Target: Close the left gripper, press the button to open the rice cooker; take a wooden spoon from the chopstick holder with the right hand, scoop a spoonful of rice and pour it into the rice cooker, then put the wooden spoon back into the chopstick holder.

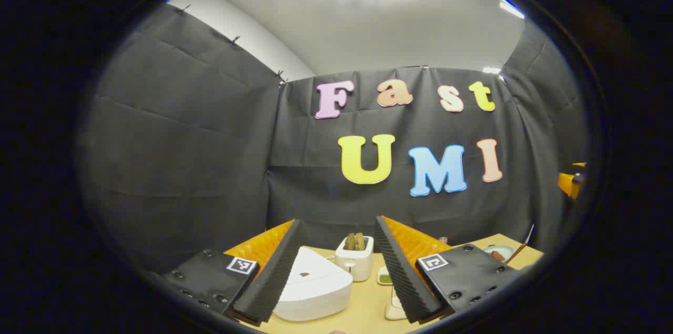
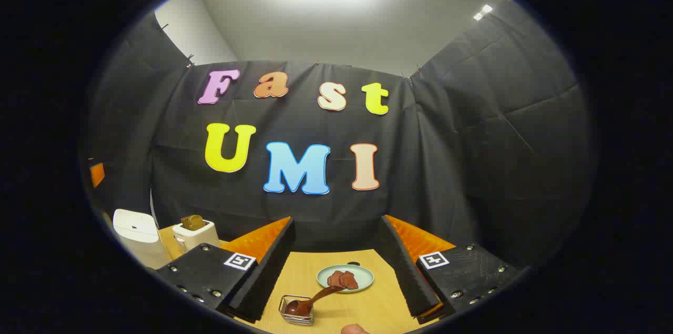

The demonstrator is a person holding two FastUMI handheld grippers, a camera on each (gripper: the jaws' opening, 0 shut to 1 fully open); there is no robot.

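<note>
I see the white, lid-down rice cooker (image 1: 314, 286) between my left gripper (image 1: 336, 271) fingers (both grippers (image 2: 336, 265) spread apart, empty), wooden spoon (image 2: 310, 302) lying in its wire chopstick holder (image 2: 297, 310).

Left gripper view: rice cooker (image 1: 313, 286) sat on table (image 1: 363, 307), nearest camera. Toaster (image 1: 355, 256) stood just behind it to right, slices in slots. Small dish (image 1: 385, 276) lay right of toaster.

Right gripper view: chopstick holder (image 2: 297, 311) stood on table near front edge, wooden spoon (image 2: 315, 300) in it, leaning right toward plate (image 2: 345, 277) just behind. Rice cooker and toaster stood far left.
</note>
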